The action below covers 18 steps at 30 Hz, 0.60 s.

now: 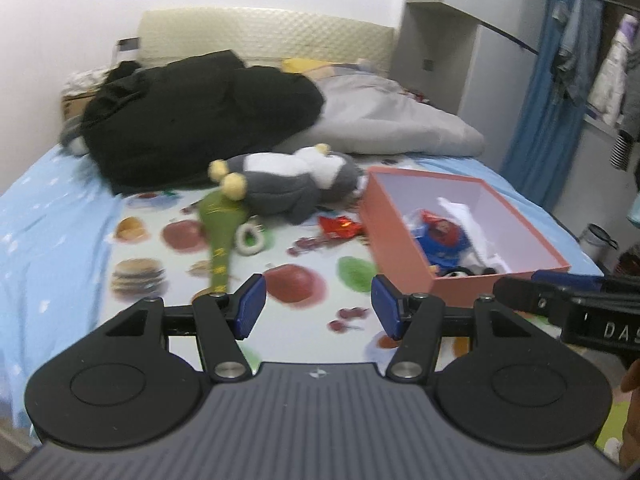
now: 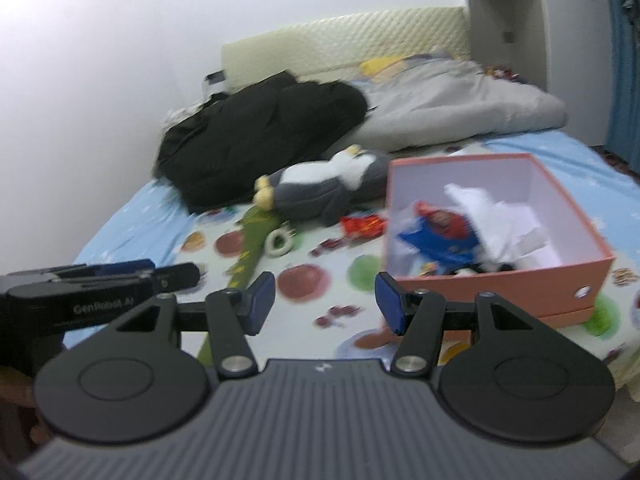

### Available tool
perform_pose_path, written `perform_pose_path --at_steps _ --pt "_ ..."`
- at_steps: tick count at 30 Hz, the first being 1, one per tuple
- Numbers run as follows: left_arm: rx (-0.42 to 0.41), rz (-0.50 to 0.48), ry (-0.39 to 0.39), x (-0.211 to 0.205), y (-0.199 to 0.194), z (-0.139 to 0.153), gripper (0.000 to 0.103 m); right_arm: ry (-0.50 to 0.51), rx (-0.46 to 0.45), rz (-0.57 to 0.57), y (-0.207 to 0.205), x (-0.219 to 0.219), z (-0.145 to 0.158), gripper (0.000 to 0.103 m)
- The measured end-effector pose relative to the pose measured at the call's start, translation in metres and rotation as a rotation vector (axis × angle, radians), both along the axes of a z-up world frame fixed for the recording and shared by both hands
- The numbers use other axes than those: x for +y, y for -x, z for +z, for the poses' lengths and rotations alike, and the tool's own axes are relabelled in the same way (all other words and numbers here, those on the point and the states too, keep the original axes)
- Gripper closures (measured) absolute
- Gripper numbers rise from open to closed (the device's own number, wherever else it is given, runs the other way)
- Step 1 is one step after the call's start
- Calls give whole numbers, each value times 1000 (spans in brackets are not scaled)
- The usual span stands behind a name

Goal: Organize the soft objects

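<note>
Left wrist view shows the left gripper held above the near edge of the bed, its blue-padded jaws spread wide with nothing between them. Right wrist view shows the right gripper in the same condition: jaws wide apart, empty, hovering over the food-printed bedsheet. Each gripper appears side-on at the edge of the other's view, and that side view does not show how its jaws stand. A grey and white plush penguin with yellow feet lies on its side at mid-bed, just in front of a heaped black jacket. A green plush toy with a long narrow handle rests with its wide end touching the penguin's feet and its narrow end pointing toward the left gripper. A small white ring-shaped toy sits just beside it, and a crumpled red foil wrapper lies between the ring and an open salmon-pink cardboard box. Inside the box are a blue and red stuffed figure and white soft material. A rumpled grey quilt lies behind, near the cream quilted headboard.
</note>
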<state>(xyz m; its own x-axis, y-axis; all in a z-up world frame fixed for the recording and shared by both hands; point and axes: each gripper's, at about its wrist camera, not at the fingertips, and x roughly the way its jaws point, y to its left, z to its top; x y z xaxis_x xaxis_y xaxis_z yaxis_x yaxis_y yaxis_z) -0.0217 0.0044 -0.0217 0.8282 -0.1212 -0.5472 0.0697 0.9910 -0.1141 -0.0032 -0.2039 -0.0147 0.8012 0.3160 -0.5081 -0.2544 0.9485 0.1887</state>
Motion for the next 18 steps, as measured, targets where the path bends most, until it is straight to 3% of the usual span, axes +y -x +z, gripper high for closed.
perform_pose_path --at_steps 7,18 --pt "53 73 20 29 0 -24 39 15 42 26 -8 26 -15 45" --pt "98 62 5 38 -82 -60 39 35 66 0 -84 53 -35 45"
